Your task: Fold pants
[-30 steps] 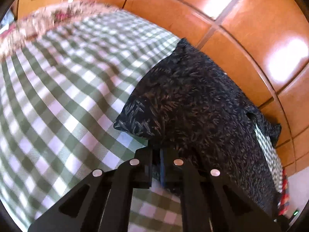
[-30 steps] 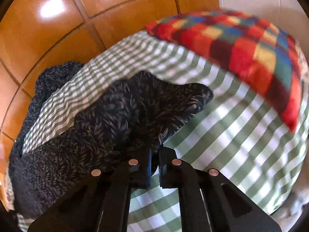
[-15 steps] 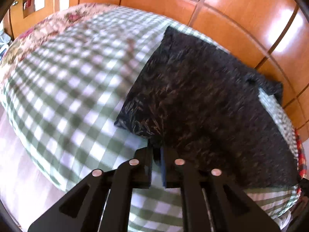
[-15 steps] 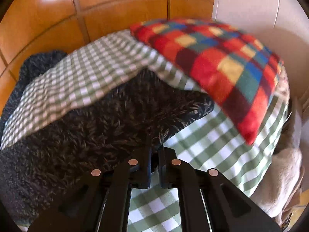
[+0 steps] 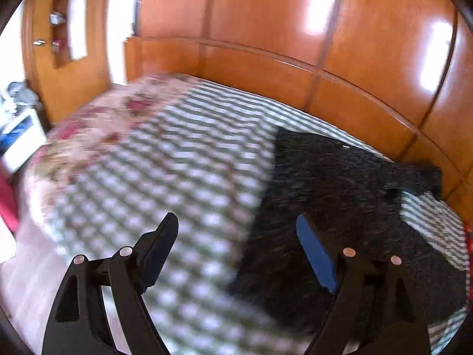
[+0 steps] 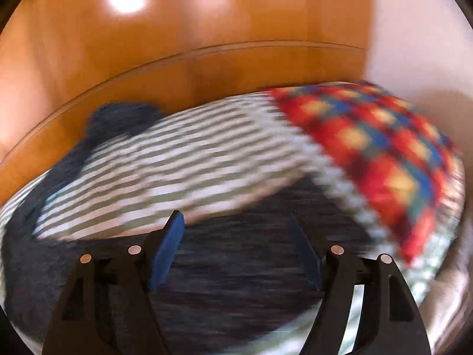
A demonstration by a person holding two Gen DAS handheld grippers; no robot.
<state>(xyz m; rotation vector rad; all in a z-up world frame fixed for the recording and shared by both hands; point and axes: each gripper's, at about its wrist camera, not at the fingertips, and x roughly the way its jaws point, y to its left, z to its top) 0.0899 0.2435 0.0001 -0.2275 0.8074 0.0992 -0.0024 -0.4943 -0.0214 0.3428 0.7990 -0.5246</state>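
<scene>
On the bed (image 5: 183, 159), toward 3 o'clock, dark pants (image 5: 340, 195) lie flat; left gripper (image 5: 236, 248) and right gripper (image 6: 236, 245) have just sprung apart, holding nothing.

The pants (image 5: 348, 195) are black with a fine pale fleck, lying on a green-and-white checked bedsheet (image 5: 177, 159) that gives way to a cream bedspread with pink and red flowers (image 5: 97, 124) at the far end. In the right wrist view a green-and-white checked pillow (image 6: 183, 171) sits beside a blanket in red, yellow, blue and green squares (image 6: 384, 148). The wall panelling (image 5: 266, 14) is glossy orange-brown wood, and each black claw carries blue pads (image 6: 165, 251).
</scene>
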